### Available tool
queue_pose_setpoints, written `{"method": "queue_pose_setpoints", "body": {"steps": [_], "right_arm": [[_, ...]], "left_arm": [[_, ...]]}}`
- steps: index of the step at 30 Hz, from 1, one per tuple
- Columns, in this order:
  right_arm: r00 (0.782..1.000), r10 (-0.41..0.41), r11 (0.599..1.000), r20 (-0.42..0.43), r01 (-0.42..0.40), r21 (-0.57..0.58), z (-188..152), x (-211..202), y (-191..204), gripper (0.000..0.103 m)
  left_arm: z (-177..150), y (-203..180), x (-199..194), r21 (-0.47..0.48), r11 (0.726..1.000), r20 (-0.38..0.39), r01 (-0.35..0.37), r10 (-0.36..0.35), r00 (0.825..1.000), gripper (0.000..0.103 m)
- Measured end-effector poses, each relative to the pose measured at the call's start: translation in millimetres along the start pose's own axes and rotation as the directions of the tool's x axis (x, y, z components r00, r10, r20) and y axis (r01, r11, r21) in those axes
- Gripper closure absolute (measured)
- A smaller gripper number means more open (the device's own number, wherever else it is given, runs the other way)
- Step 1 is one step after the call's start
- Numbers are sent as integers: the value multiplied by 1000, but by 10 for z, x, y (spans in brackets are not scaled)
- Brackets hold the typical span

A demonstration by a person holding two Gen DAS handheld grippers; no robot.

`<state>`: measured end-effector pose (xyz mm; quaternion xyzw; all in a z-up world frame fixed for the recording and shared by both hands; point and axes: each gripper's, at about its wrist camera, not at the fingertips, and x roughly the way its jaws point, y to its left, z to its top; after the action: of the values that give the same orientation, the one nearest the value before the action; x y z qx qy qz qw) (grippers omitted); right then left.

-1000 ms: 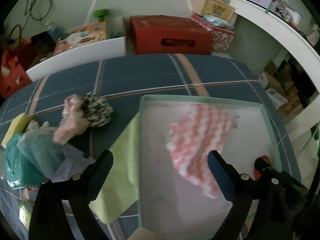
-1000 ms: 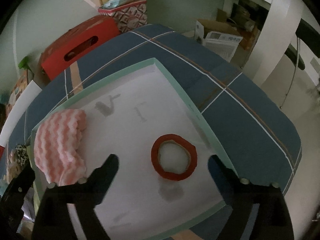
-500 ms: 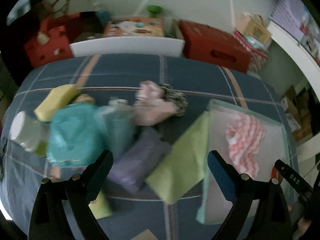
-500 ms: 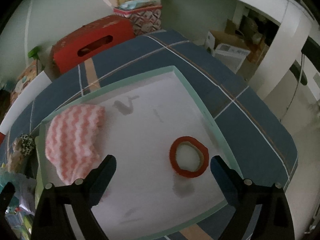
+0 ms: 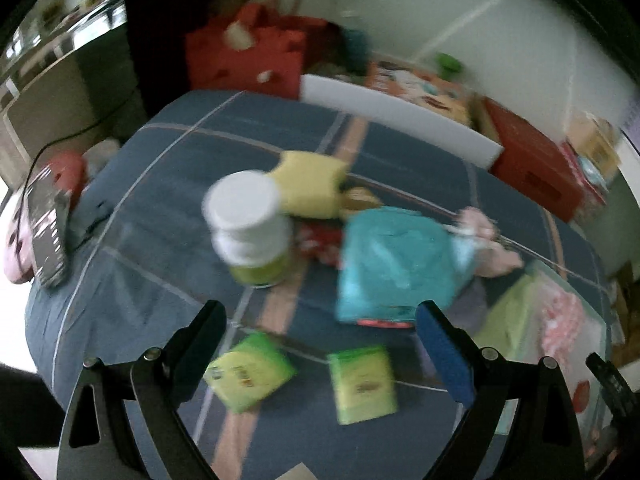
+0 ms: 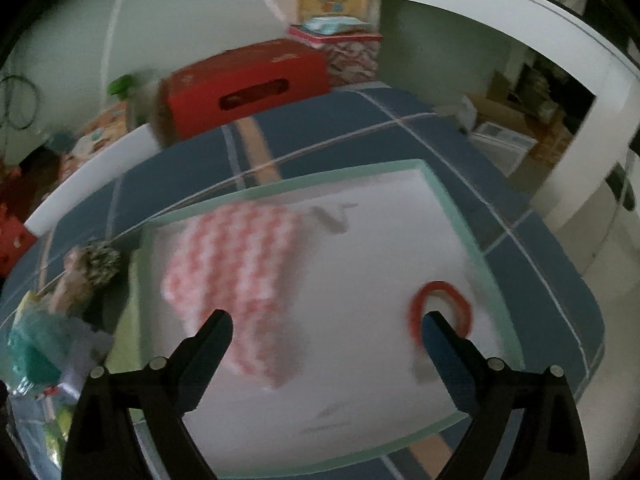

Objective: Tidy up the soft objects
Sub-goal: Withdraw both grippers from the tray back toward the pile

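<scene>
A pile of soft things lies on the blue plaid cloth: a teal bagged item [image 5: 394, 264], a yellow sponge [image 5: 310, 188], a pink cloth [image 5: 486, 240] and two green packets [image 5: 248, 370] [image 5: 362, 384]. My left gripper [image 5: 320, 322] hangs open above the packets, holding nothing. In the right wrist view a white tray with a mint rim [image 6: 456, 216] holds a pink-and-white zigzag cloth [image 6: 240, 276] and a red ring [image 6: 442, 306]. My right gripper [image 6: 326, 330] hovers open over the tray, empty.
A white-capped jar [image 5: 250, 226] stands upright beside the sponge. A lime green cloth [image 5: 506, 316] lies against the tray's left rim. A red box [image 6: 248, 84] and other boxes line the far side. A dark device [image 5: 48, 224] rests at the left edge.
My left gripper has swung left, from over the tray to over the pile of soft items and the jar. The right gripper shifted left over the tray; the ring now sits near its right finger.
</scene>
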<state>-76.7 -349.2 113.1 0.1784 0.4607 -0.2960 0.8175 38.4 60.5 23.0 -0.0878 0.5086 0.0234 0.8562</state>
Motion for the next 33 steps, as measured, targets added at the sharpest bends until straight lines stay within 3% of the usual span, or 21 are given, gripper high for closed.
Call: {"method": "queue_pose_setpoints", "body": {"steps": [5, 10, 18, 27, 33], "right_arm": [[997, 81, 992, -10, -82, -92, -113, -58, 401, 6], [990, 141, 973, -33, -144, -181, -262, -104, 795, 6], [962, 247, 905, -114, -272, -328, -600, -159, 1459, 6], [950, 253, 847, -184, -310, -432, -934, -109, 1931, 6], [947, 247, 811, -205, -318, -491, -1157, -102, 2203, 6]], "left_arm": [[-40, 354, 22, -70, 996, -19, -47, 46, 999, 8], [-61, 529, 33, -100, 994, -33, -41, 38, 999, 8], [-116, 751, 149, -133, 990, -77, -40, 29, 997, 8], [-187, 919, 433, -185, 981, -174, -51, 18, 985, 8], [-177, 887, 467, -184, 982, -189, -30, -6, 982, 7]]}}
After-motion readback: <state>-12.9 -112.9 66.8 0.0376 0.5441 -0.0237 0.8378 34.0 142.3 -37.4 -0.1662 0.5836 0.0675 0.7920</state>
